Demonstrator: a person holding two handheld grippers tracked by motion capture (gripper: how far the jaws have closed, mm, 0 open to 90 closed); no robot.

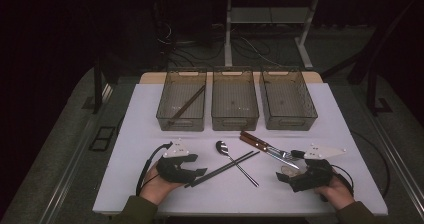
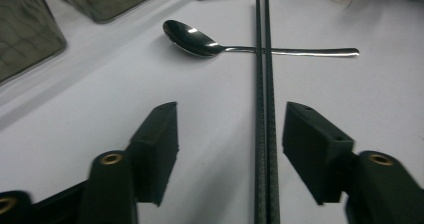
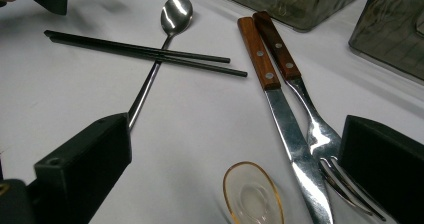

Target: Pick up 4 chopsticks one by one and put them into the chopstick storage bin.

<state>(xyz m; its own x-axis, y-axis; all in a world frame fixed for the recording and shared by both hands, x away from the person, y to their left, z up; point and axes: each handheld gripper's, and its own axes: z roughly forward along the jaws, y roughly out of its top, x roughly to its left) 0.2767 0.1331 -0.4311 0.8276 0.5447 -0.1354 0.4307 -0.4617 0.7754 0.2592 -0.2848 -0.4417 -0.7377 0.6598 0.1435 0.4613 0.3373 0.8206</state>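
Here the left gripper (image 2: pixel 230 134) gapes around the chopsticks (image 2: pixel 265 134), untouched; right gripper (image 3: pixel 250 169) stands apart.

We are seeing three mesh bins (image 1: pixel 235 106) standing side by side at the far edge of the white tabletop (image 1: pixel 150 134), the left one holding a long dark stick (image 1: pixel 187 104). A wooden-handled knife (image 3: pixel 277 104) and fork (image 3: pixel 300 84) are lying side by side, pointing toward a small gold-rimmed glass dish (image 3: pixel 252 196), well apart from the bins.
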